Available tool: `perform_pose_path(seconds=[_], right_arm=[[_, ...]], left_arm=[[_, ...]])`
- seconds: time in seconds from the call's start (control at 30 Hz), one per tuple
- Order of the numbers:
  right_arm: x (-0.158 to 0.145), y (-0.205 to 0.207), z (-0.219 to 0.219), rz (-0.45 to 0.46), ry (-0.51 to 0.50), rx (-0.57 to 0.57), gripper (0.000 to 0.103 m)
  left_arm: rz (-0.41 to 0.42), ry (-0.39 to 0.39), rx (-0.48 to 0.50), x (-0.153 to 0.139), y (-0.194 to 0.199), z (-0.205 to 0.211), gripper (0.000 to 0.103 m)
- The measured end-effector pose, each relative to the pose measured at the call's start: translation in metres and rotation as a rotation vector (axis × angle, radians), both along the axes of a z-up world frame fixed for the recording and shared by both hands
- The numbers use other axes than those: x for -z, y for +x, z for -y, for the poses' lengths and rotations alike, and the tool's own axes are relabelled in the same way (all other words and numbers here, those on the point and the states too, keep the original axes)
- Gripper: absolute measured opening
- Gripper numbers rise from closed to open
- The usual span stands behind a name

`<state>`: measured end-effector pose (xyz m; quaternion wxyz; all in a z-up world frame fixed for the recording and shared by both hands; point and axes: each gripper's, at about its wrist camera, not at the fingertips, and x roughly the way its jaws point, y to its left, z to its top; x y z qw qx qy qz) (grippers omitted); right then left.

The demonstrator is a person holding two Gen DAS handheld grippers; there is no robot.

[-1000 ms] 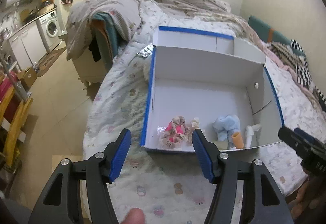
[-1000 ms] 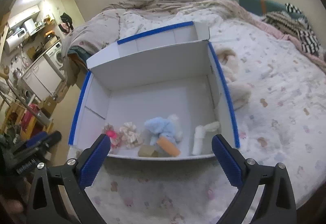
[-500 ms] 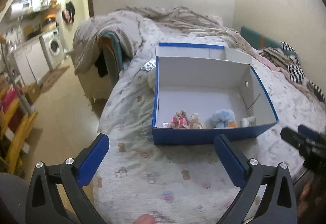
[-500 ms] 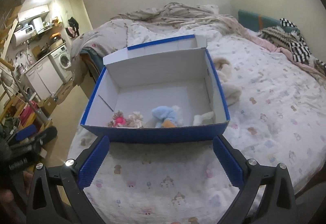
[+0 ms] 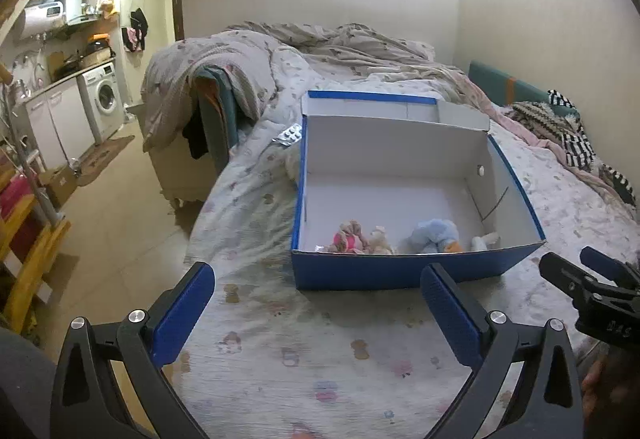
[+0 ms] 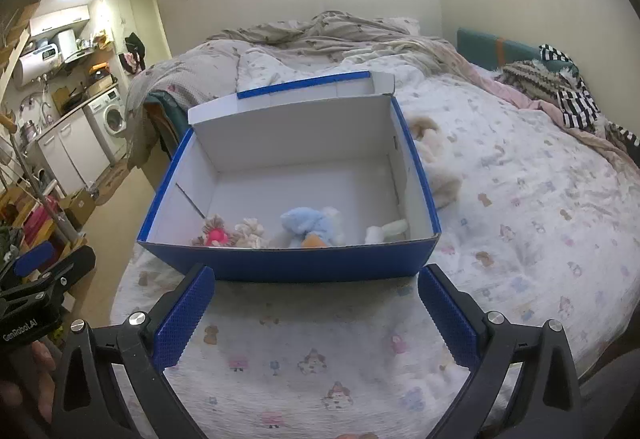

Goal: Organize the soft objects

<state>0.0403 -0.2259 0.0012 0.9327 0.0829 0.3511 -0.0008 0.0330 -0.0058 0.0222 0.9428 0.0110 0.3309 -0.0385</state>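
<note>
washing machine, blister pack, striped garment

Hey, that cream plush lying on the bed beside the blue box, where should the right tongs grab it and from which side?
Probably from above, on the open right side. The cream plush lies pressed along the blue box wall, so pinch its puffy lower end across the narrow width. The right tongs are open and empty.
</note>
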Motion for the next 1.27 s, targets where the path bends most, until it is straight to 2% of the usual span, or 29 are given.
perform_pose_path(seconds=[0.73, 1.27], right_arm=[[0.0025, -0.0005, -0.0045, -0.004, -0.021, -0.007, 0.103], [0.0019, 0.0001, -0.0051, -0.01, -0.027, -0.011, 0.103]], left_arm=[[0.003, 0.008, 0.016, 0.0008, -0.002, 0.0044, 0.103], [-0.009, -0.017, 0.025, 0.0028, -0.0028, 0.0079, 0.103]])
